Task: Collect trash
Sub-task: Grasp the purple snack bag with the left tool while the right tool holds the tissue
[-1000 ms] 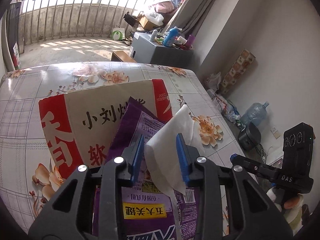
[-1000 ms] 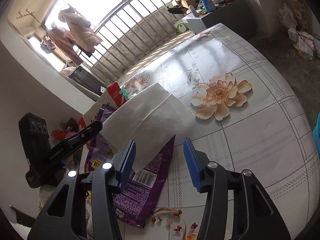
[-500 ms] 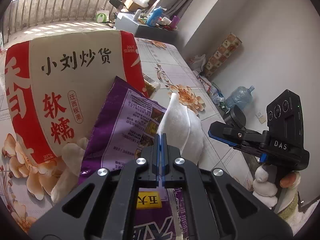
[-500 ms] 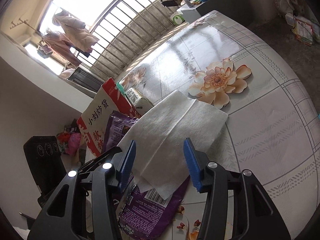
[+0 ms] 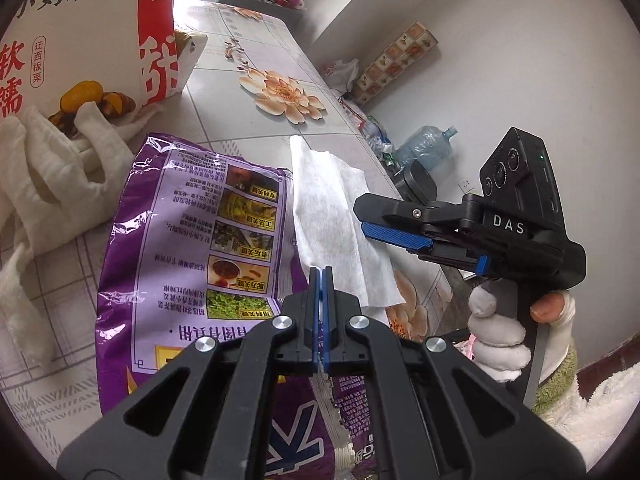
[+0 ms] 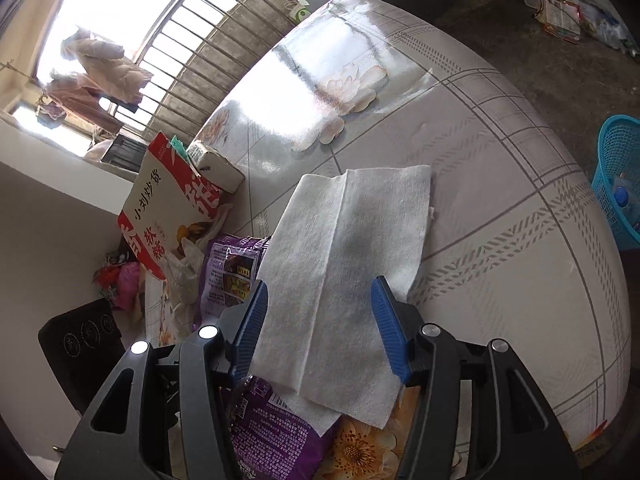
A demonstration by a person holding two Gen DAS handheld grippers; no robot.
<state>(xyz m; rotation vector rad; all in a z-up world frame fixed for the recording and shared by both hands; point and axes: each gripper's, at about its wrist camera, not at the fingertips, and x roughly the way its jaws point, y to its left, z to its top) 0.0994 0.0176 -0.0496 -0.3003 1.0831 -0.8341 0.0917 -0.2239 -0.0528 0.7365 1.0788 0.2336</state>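
Observation:
A white tissue (image 5: 332, 208) lies flat on the flowered table (image 6: 500, 208), and its near end overlaps a purple snack bag (image 5: 192, 248). My left gripper (image 5: 321, 276) is shut, pinching the tissue's near left corner just over the bag's edge. In the right wrist view the tissue (image 6: 352, 232) runs between the blue pads of my right gripper (image 6: 320, 284). Those jaws are opening and do not press on it. The right gripper's fingers (image 5: 396, 236) hover over the tissue's right side. The purple bag (image 6: 228, 268) lies partly under the tissue.
A red and white chestnut bag (image 6: 160, 208) stands at the left, with a cardboard box (image 6: 216, 164) behind it and a white glove-like cloth (image 5: 52, 160) beside it. A blue basket (image 6: 620, 176) stands on the floor past the table's right edge. A gloved hand (image 5: 496, 344) holds the right gripper.
The left jaws closed on the tissue and the hand came down towards the table. The tissue, first lifted and bulging, now lies flat. The right gripper sank over it with its jaws slightly wider.

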